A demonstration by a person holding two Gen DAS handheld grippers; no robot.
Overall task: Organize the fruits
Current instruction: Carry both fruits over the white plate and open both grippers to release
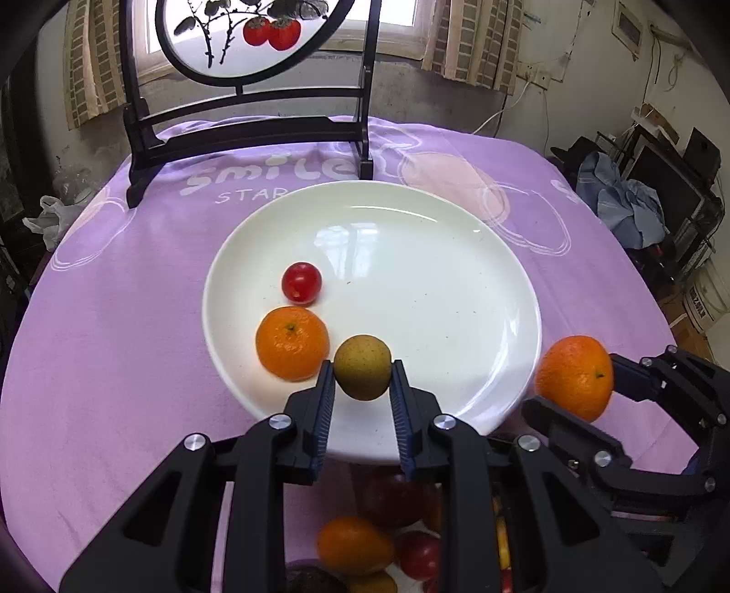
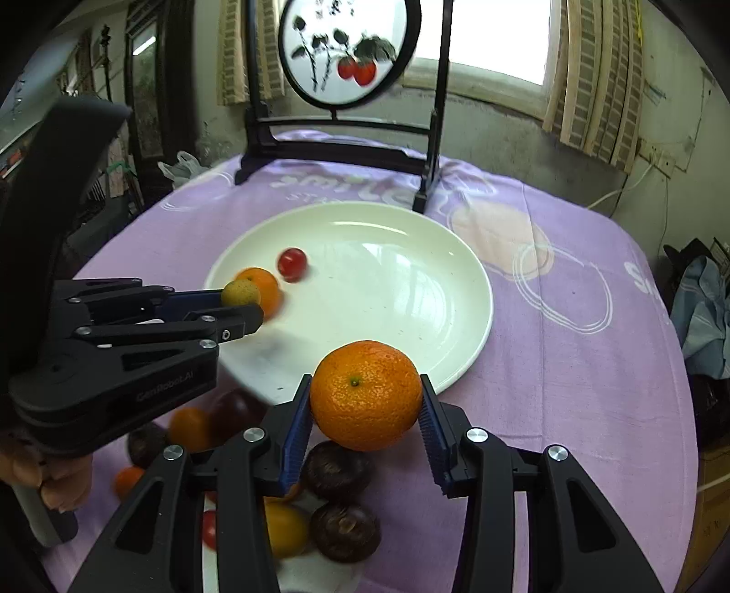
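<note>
Purple printed tablecloth [image 1: 137, 283], white plate [image 1: 410, 255], curtained window [image 2: 497, 41] behind, left gripper [image 1: 362, 383] clamping small greenish fruit [image 1: 362, 373], right gripper [image 2: 365, 410] clamping orange [image 2: 366, 394]

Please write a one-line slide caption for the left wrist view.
Left gripper holds a green fruit over the plate; right gripper brings an orange.

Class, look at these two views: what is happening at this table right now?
A person is sorting fruit onto a white plate with a hand-held tool in each hand. The left tool grips a small greenish-brown fruit above the plate's near edge. The right tool grips an orange just short of the plate. A cherry tomato and another orange already lie on the plate. More fruit waits on the purple cloth.
</note>
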